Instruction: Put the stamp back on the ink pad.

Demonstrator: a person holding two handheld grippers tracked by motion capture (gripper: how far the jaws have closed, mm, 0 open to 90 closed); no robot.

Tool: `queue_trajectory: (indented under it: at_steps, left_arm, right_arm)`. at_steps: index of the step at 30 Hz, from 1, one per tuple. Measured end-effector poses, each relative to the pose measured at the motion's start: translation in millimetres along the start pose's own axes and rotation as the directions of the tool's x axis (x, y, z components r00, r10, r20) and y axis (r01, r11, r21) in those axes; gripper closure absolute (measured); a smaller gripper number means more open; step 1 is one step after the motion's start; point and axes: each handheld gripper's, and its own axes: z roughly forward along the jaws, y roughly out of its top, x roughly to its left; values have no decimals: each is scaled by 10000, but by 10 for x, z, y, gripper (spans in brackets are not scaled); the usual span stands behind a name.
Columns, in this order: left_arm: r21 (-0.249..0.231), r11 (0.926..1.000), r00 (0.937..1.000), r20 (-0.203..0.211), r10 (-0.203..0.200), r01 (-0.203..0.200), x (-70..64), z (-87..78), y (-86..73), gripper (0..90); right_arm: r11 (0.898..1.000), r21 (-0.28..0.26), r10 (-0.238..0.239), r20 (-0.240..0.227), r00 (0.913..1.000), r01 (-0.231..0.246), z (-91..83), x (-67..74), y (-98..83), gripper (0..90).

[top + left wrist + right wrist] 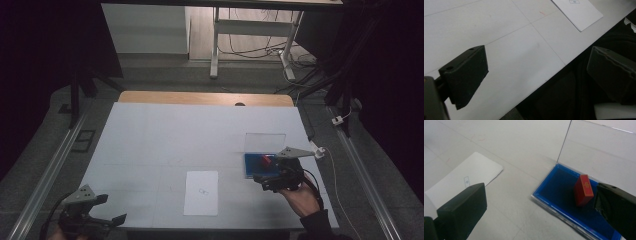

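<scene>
Right gripper (541, 202) sits nearest the camera in its own view, jaws spread wide, nothing between the pads. Just past its right jaw stands the red block (584, 190), inside the blue tray (559, 187), leaning a bit, long axis roughly upright, gold mark on the top face. Block touches the tray floor only; the jaw is close beside it but apart. Clear lid (599, 152) stands up from the tray's far edge, hinged open.

In the high view the right gripper (272, 175) hovers over the tray's near edge, the red block (265, 161) just beyond its tips, so the block lies straight ahead and slightly right of the jaw line. Looks like a release just made, or a grasp about to start; can't tell which. Any re-grasp means closing across the block's narrow sides.

White paper sheet (201, 192) lies flat on the counter (165, 135), left of the tray, well apart.

Left gripper (92, 220) is far left of the tray at the counter's near edge, jaws spread, empty. Right hand is clearly the nearer one.
</scene>
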Motion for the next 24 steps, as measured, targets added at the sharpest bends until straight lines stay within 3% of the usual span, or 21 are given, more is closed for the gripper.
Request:
queue_trajectory:
  at_steps: [15, 24]
  left_arm:
    - [-8, 10000, 10000, 19, -29, 29, 6, -1, 1, 32]
    - [-45, 10000, 10000, -8, -79, 79, 9, -9, -6, 23]
  right_arm:
    - [9987, -469, 192, 180, 9997, -184, -357, 104, -255, 0]
    - [9973, -623, 429, 801, 9959, -380, -587, 106, -434, 0]
